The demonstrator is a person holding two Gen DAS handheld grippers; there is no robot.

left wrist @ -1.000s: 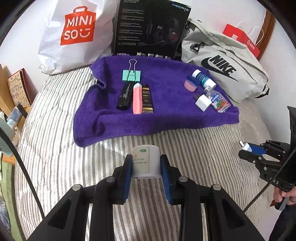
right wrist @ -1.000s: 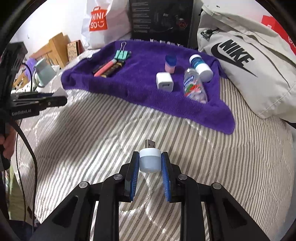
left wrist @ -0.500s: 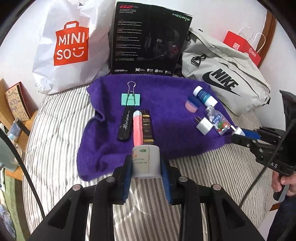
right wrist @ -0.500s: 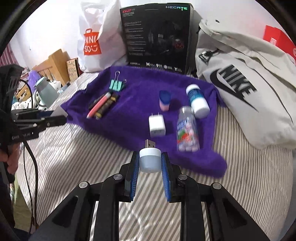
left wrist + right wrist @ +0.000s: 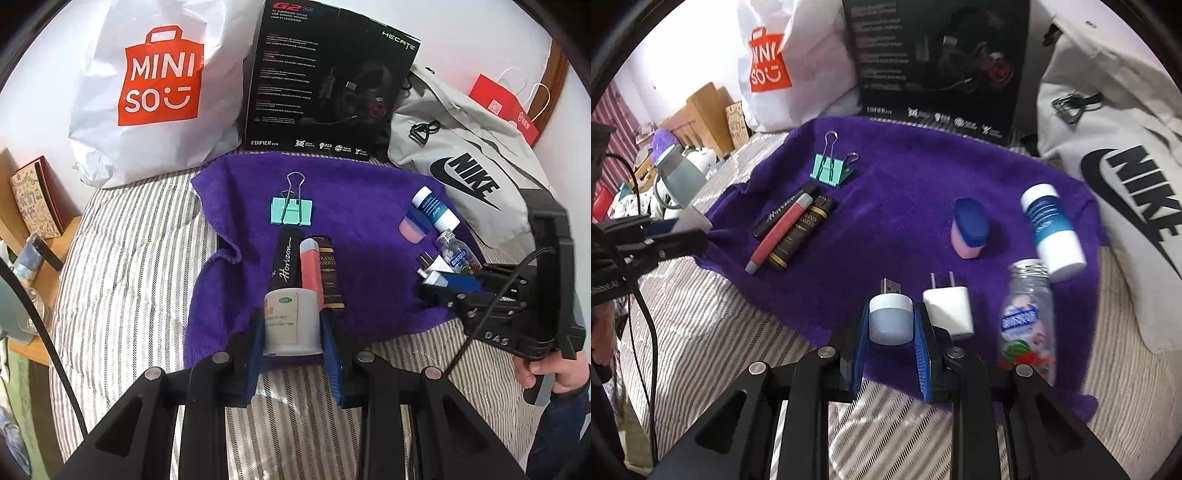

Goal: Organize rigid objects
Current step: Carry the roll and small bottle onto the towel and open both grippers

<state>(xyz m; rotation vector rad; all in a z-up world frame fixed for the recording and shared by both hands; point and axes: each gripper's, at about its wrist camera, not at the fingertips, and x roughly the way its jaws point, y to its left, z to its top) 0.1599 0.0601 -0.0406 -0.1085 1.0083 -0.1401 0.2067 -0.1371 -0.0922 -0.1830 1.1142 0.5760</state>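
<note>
Both my hands are coming in over the purple towel [image 5: 362, 206] from the striped bedding. My left gripper [image 5: 291, 325] is pinching the white jar [image 5: 291, 317], nearing the 3 sticks [image 5: 306, 266]. My right gripper [image 5: 891, 325] is pinching the USB light [image 5: 890, 317], just beside the white charger [image 5: 949, 306] and clear bottle [image 5: 1028, 317].

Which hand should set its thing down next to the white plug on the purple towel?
Right, probably. The right gripper, shut on the small white USB light, hovers beside the white wall plug on the purple towel. The left gripper, holding the white labelled jar, is near the three sticks.
</note>
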